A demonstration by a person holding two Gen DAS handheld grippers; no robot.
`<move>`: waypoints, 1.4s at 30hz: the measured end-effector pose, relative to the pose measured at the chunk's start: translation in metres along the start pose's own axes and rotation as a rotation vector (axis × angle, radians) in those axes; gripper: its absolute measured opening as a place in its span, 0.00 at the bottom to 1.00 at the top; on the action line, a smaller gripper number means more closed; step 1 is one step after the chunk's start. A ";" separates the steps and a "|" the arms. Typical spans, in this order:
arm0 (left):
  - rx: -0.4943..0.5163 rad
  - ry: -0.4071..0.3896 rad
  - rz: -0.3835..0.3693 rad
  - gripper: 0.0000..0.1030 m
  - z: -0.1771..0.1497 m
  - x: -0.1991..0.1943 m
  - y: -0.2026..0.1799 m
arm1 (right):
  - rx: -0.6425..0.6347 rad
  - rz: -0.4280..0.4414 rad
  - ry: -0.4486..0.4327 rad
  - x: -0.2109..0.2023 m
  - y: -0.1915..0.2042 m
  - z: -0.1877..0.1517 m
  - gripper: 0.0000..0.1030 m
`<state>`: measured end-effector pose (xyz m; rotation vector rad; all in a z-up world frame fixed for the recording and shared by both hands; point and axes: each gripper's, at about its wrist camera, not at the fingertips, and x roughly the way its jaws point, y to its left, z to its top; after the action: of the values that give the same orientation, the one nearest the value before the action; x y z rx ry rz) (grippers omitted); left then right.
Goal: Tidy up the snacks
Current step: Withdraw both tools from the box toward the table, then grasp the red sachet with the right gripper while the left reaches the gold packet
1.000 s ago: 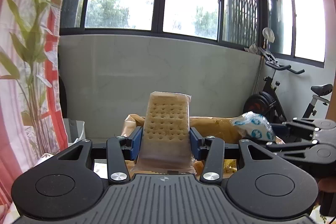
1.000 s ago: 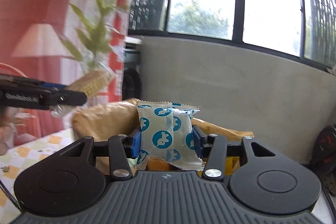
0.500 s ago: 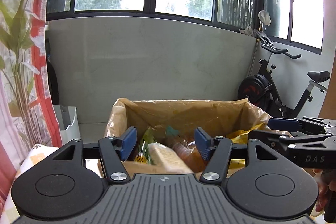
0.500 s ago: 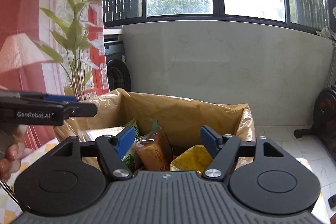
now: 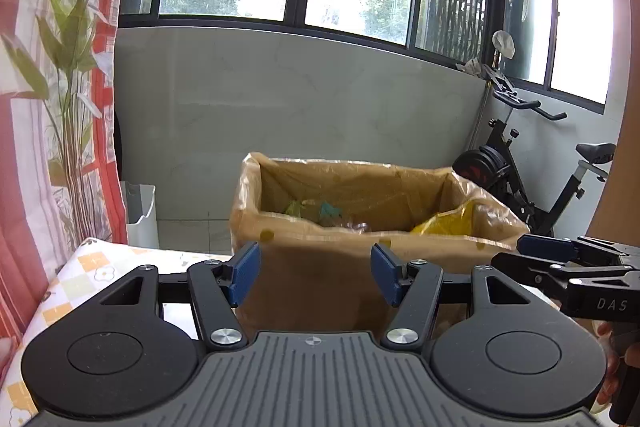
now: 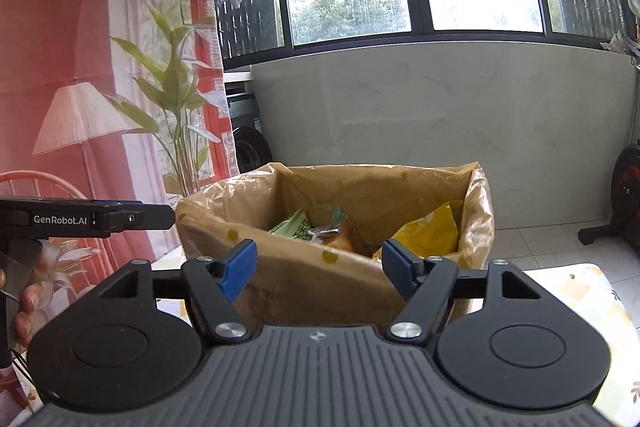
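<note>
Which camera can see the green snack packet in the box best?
The right wrist view. There the green snack packet shows clearly, with print on it, leaning inside the lined box beside an orange-brown packet. The left wrist view looks from lower down, so only a small blurry green bit peeks over the rim.

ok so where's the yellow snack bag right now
The yellow snack bag lies inside the lined box, against its right wall, right of the orange packet and green packet in the right wrist view.
</note>
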<state>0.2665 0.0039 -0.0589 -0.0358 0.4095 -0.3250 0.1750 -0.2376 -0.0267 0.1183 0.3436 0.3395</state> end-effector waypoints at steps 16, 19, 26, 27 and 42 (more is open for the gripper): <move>0.004 0.148 0.039 0.61 -0.089 0.031 0.008 | 0.059 -0.045 0.182 0.007 -0.018 -0.098 0.70; -0.012 0.173 0.050 0.61 -0.101 0.041 0.012 | 0.085 -0.054 0.245 0.023 -0.022 -0.109 0.70; -0.036 0.186 0.055 0.61 -0.113 0.051 0.017 | 0.144 -0.041 0.349 0.065 -0.024 -0.123 0.59; -0.036 0.185 0.055 0.61 -0.114 0.051 0.016 | 0.144 -0.037 0.358 0.069 -0.025 -0.125 0.58; -0.076 0.242 0.061 0.61 -0.134 0.059 0.014 | 0.012 -0.081 0.384 0.087 -0.004 -0.148 0.48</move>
<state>0.2685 0.0025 -0.2060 -0.0588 0.6614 -0.2540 0.2020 -0.2033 -0.1927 0.0502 0.7282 0.2793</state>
